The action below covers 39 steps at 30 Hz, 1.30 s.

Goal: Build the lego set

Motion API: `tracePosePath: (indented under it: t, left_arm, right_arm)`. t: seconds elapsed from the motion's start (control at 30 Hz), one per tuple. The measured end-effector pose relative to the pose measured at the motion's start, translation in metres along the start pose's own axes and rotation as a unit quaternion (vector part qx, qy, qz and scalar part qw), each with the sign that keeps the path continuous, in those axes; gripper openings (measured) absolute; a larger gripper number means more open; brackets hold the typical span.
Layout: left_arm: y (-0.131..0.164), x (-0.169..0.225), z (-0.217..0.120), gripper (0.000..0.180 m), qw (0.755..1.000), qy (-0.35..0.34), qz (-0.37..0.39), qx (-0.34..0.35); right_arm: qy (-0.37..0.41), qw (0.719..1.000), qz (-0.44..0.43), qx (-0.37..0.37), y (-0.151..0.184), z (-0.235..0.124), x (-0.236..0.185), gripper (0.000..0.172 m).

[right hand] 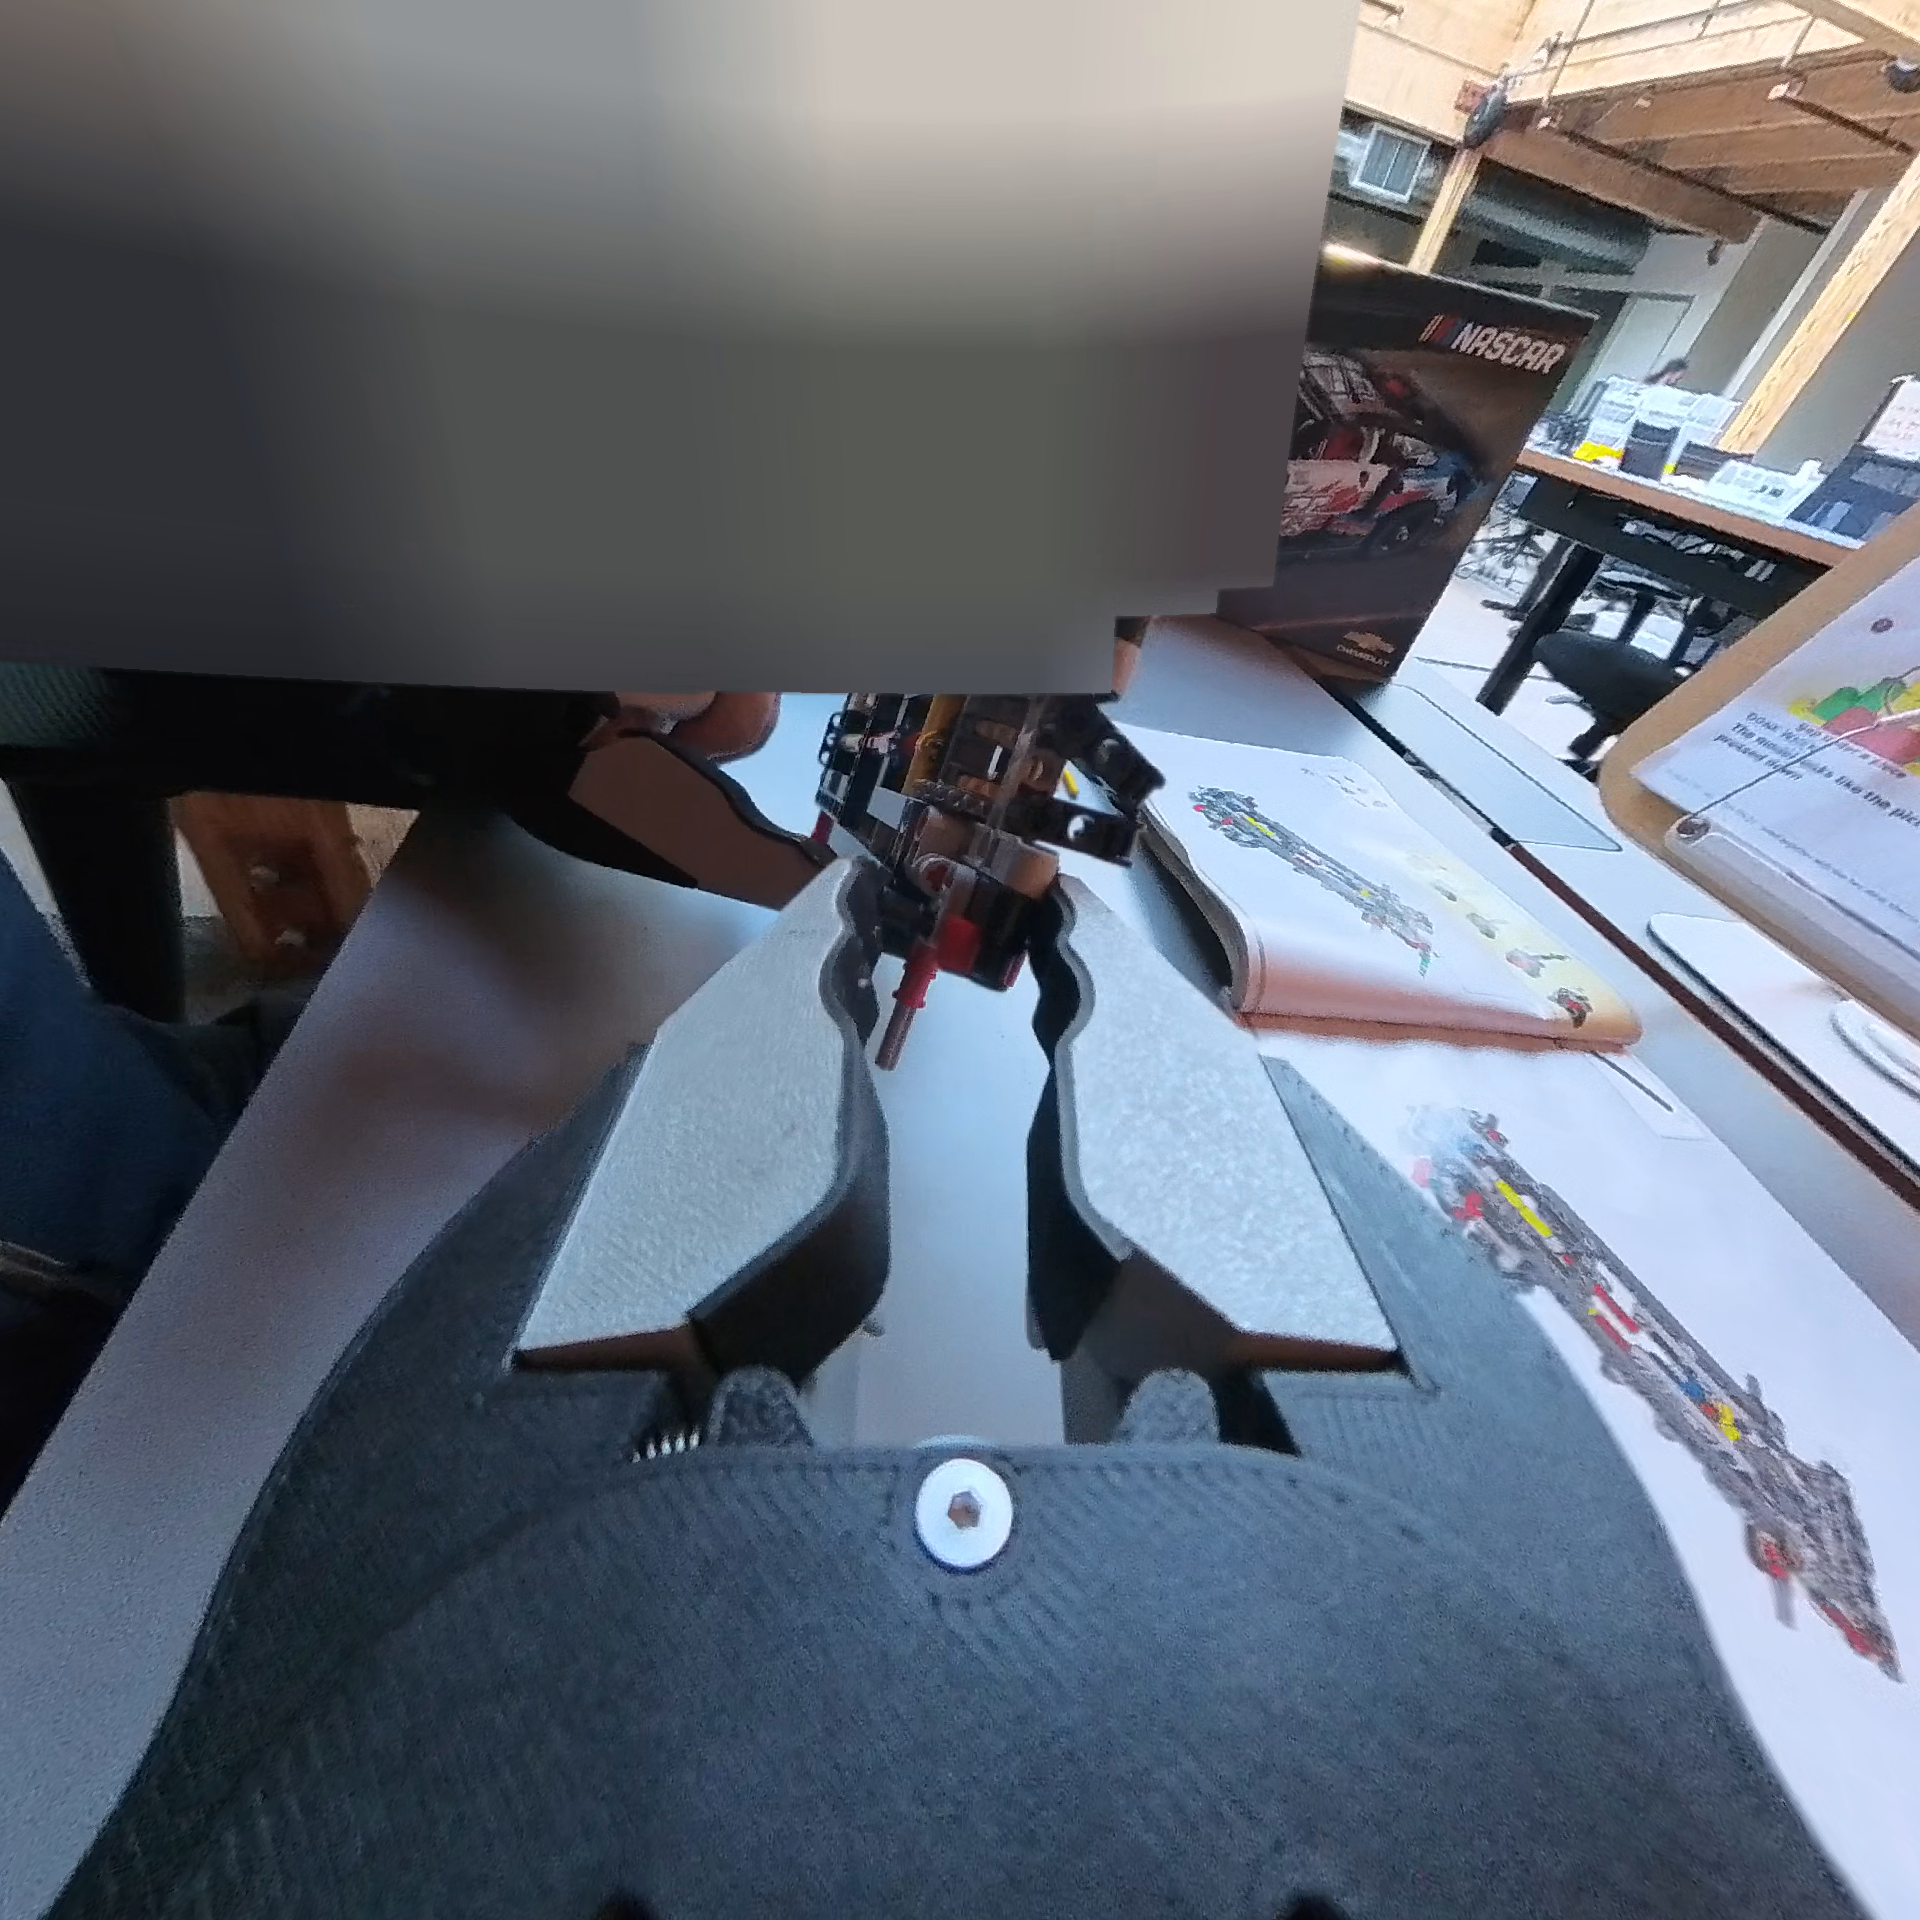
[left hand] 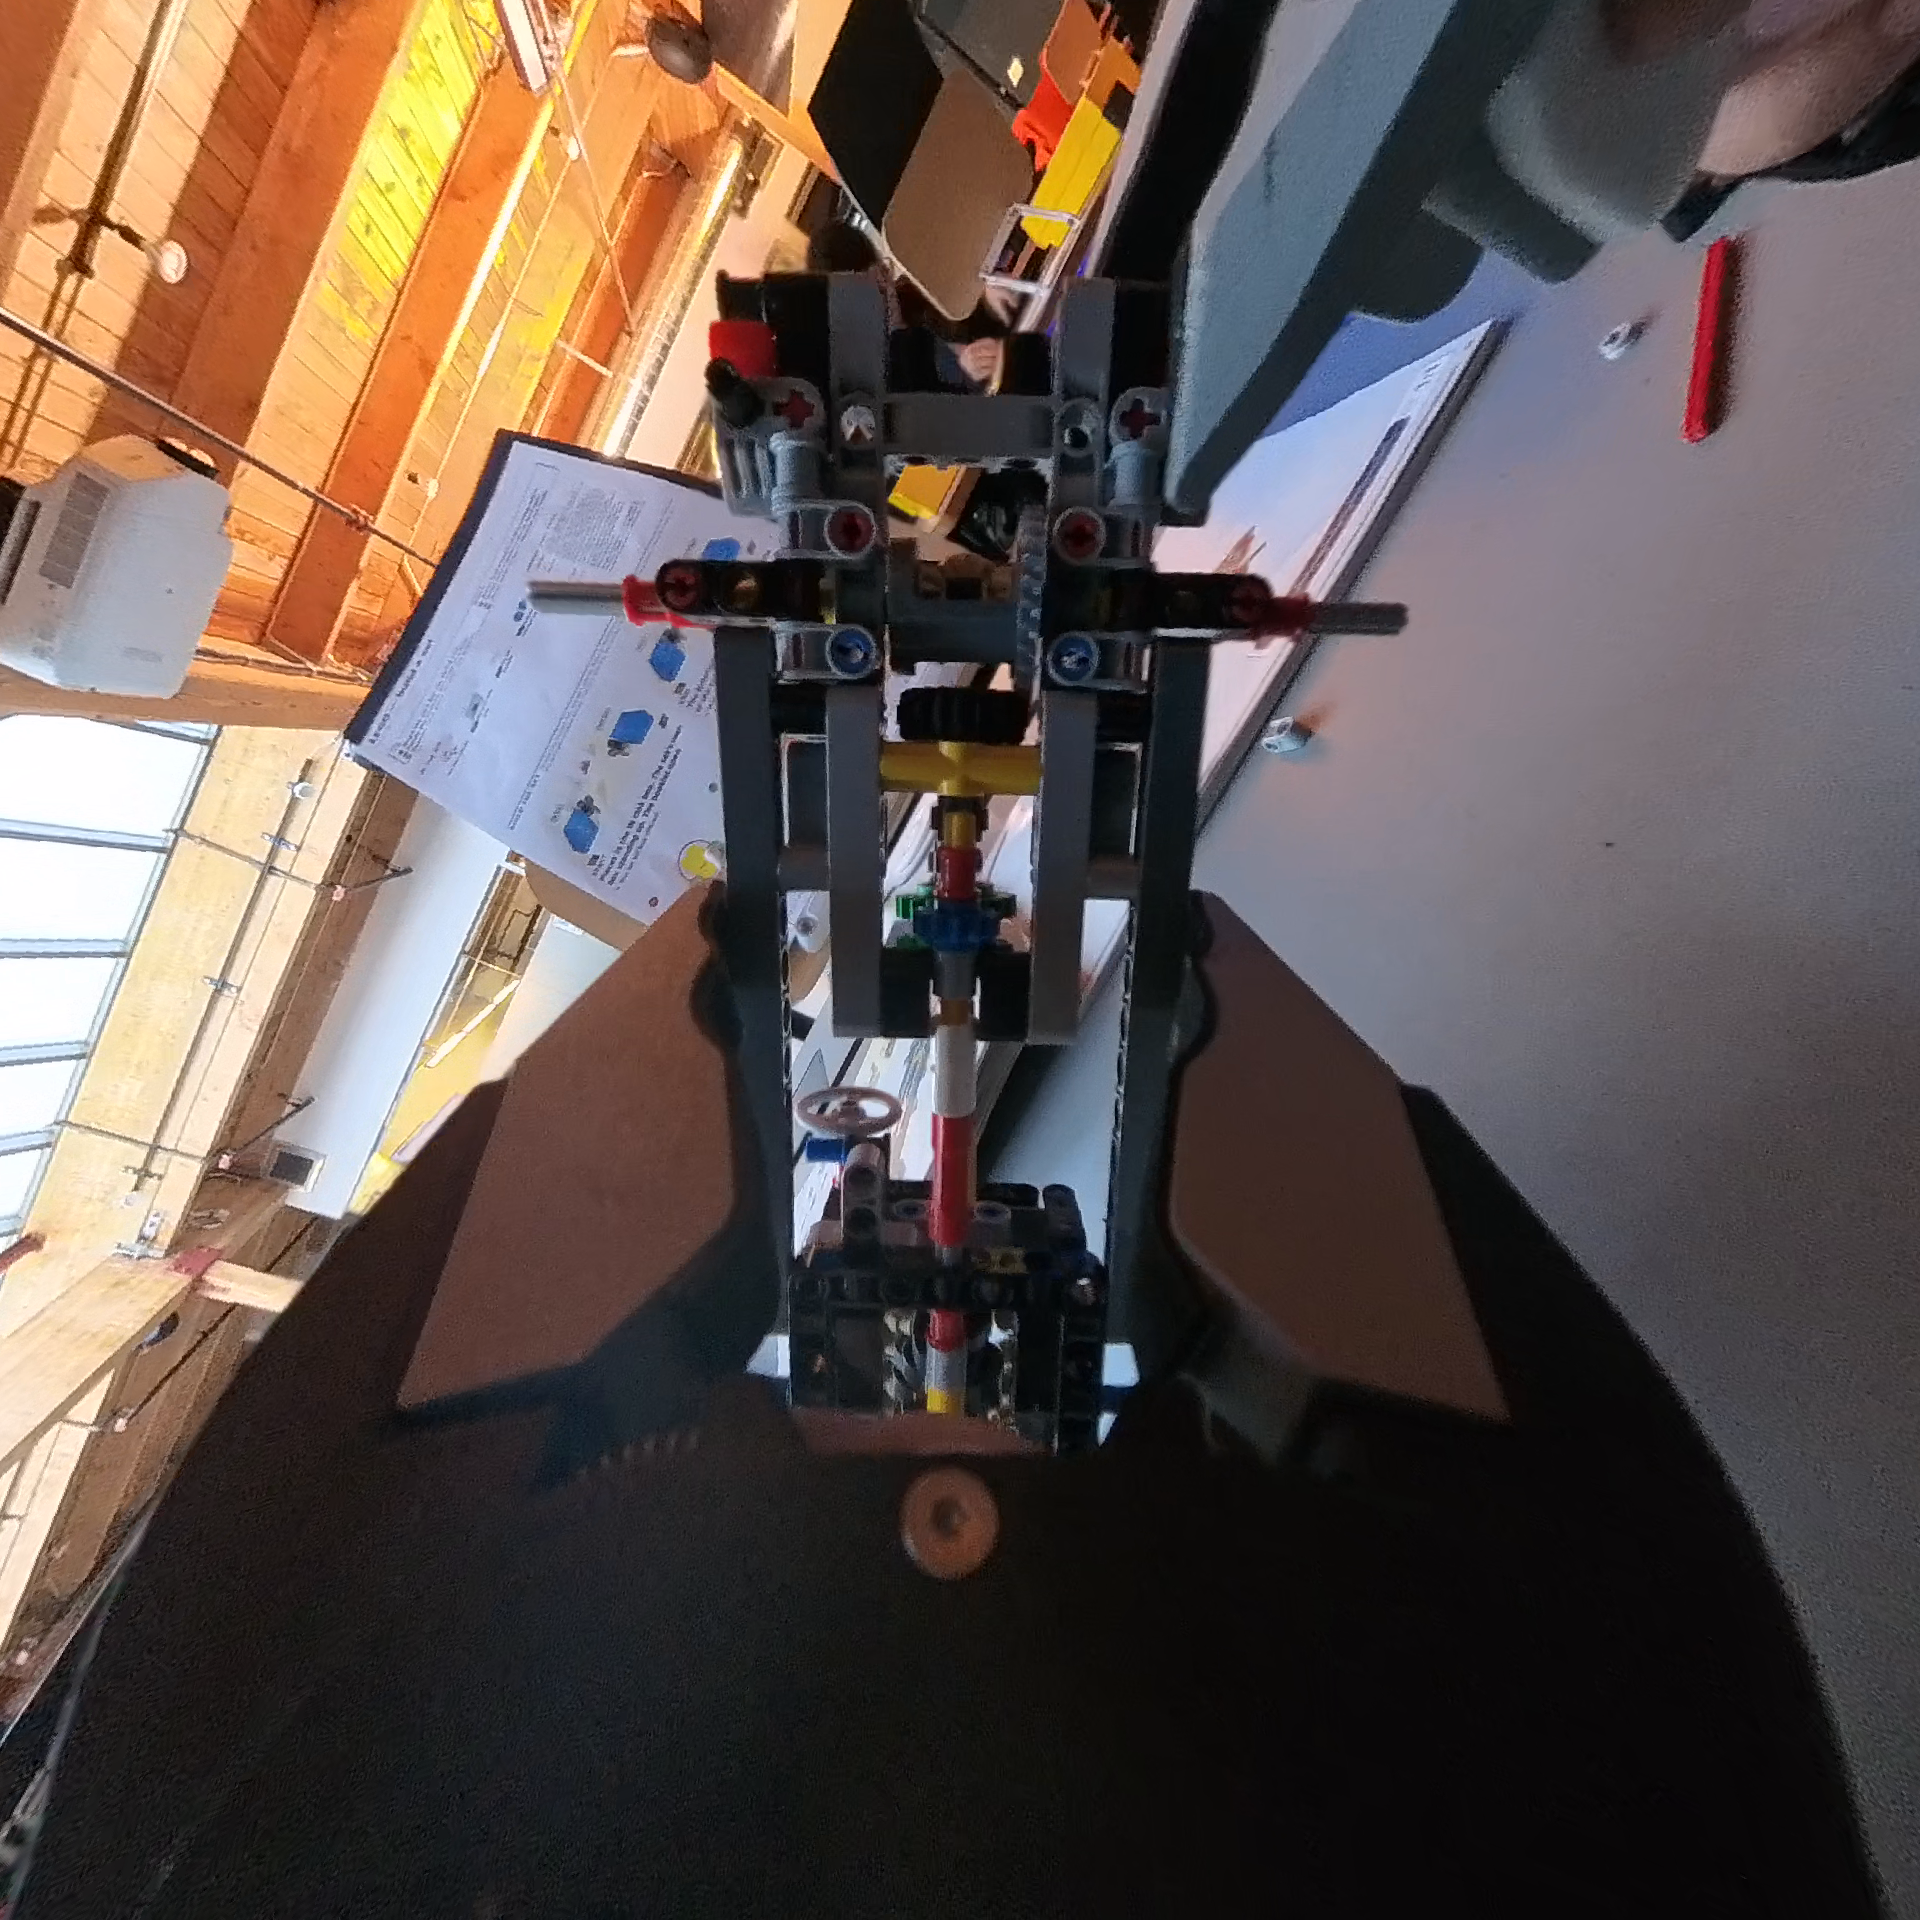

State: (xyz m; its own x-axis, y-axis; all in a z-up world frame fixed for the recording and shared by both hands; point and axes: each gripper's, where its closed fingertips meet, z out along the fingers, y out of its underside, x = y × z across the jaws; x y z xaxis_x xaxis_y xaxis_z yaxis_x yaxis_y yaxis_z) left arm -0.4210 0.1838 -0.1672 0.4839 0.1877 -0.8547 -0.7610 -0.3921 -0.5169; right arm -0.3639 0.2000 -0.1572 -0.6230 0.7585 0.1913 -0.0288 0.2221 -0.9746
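LEFT TONGS: the left tongs (left hand: 954,966) are clamped on the brick-built chassis (left hand: 956,665). Each pad presses the outer face of one dark grey side beam, so the frame spans the full space between the fingers (left hand: 582,1174).
CHASSIS, LEFT VIEW: the model is held off the surface (left hand: 1558,935) and points away from the camera. A red, white and yellow shaft (left hand: 951,1143) runs down its middle line. A yellow cross piece (left hand: 958,769) and a black gear (left hand: 961,715) sit farther along. Grey axles stick out on both sides at the far end.
RIGHT TONGS: the right tongs (right hand: 951,935) are closed on the near end of the same chassis (right hand: 966,831). The wavy pads bear on a black block at that end. A red pin with a brown axle (right hand: 904,997) hangs from the block into the gap between the fingers (right hand: 748,1122).
OTHER TONGS IN RIGHT VIEW: one finger of the left tongs (right hand: 686,831) reaches in from the left and meets the side of the model.
SURFACE ITEMS: an open instruction booklet (right hand: 1382,914) lies just right of the chassis. A printed sheet with a long model drawing (right hand: 1621,1382) lies nearer the camera. A dark printed box (right hand: 1403,468) stands behind.
LOOSE PARTS: a red axle (left hand: 1709,338) and small grey connectors (left hand: 1288,732) lie on the surface, well apart from the model.
BACKGROUND: a printed page on a stand (left hand: 561,665) is behind the chassis.
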Motion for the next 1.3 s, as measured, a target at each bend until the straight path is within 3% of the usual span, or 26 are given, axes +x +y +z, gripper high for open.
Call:
tracePosePath:
  t: [0.13, 0.27, 0.4, 0.7, 1.07, 1.1, 1.23, 1.3]
  left_arm:
    - [0.0, -0.001, -0.002, 0.082, 1.0, -0.017, -0.003, 0.012]
    - [0.001, -0.003, 0.0, 0.082, 1.0, -0.026, -0.009, 0.005]
    - [-0.001, -0.003, 0.003, 0.083, 1.0, -0.025, -0.012, 0.01]
    - [-0.004, -0.003, -0.001, 0.083, 0.999, -0.037, -0.017, 0.018]
    - [-0.006, -0.008, 0.0, 0.082, 0.997, -0.04, -0.061, 0.021]
    - [-0.005, -0.009, 0.001, 0.082, 0.997, -0.038, -0.068, 0.019]
    - [0.002, 0.0, 0.016, 0.084, 0.988, 0.08, -0.126, -0.034]
    - [0.01, 0.01, 0.024, 0.084, 0.974, 0.151, -0.15, -0.076]
  right_arm:
    - [-0.018, 0.997, 0.069, 0.029, 0.001, 0.0, 0.002, 0.027]
    - [-0.033, 0.994, 0.082, 0.069, -0.002, 0.002, 0.006, 0.027]
    - [-0.007, 0.997, 0.031, 0.068, -0.009, -0.001, 0.004, 0.028]
    - [0.012, 0.998, 0.015, 0.061, -0.015, 0.004, 0.0, 0.028]
    - [-0.025, 0.99, 0.11, 0.08, -0.025, 0.002, 0.013, 0.026]
    - [-0.016, 0.988, 0.126, 0.083, -0.028, -0.001, 0.019, 0.019]
    - [-0.015, 0.972, 0.21, 0.104, -0.015, 0.001, 0.04, 0.014]
    - [-0.019, 0.964, 0.257, 0.07, -0.003, 0.003, 0.047, 0.013]
